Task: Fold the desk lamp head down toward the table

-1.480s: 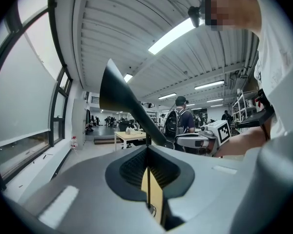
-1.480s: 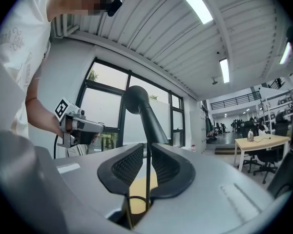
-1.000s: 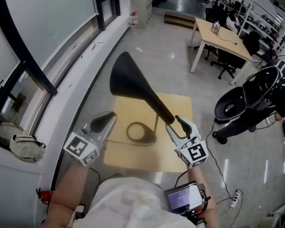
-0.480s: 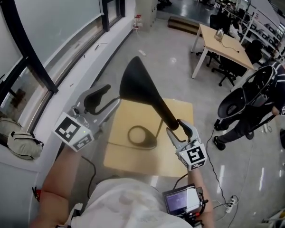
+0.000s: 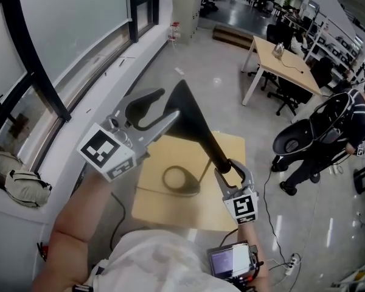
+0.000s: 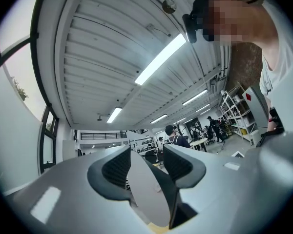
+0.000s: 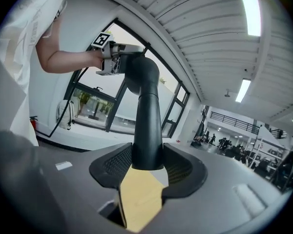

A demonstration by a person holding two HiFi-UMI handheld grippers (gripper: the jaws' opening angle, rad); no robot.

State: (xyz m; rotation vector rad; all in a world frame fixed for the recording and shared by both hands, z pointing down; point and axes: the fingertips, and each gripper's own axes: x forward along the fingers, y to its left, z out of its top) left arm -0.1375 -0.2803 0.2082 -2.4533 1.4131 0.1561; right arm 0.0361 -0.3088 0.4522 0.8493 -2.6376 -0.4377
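A black desk lamp stands on a small wooden table (image 5: pixel 231 208), its ring base (image 5: pixel 181 180) flat on the top. Its cone head (image 5: pixel 185 117) is raised, away from the table. My left gripper (image 5: pixel 169 103) is up at the head; its jaws have just been opening and stand open, with the head's rim (image 6: pixel 151 199) between the pads. My right gripper (image 5: pixel 229 168) is on the lamp's neck (image 7: pixel 147 126); its jaws have just been closing and both pads press the neck. In the right gripper view the left gripper (image 7: pixel 112 57) shows at the head (image 7: pixel 142 72).
A window wall and sill run along the left, with a bag (image 5: pixel 24 184) on the ledge. At the back right stand a wooden desk (image 5: pixel 286 50) and office chairs, with a person (image 5: pixel 347 126) beside them. A power strip (image 5: pixel 295 259) lies on the floor.
My left gripper has risen from low beside the table up to the lamp head, and its jaws have gone from shut to wide open. The right gripper has stayed on the neck.
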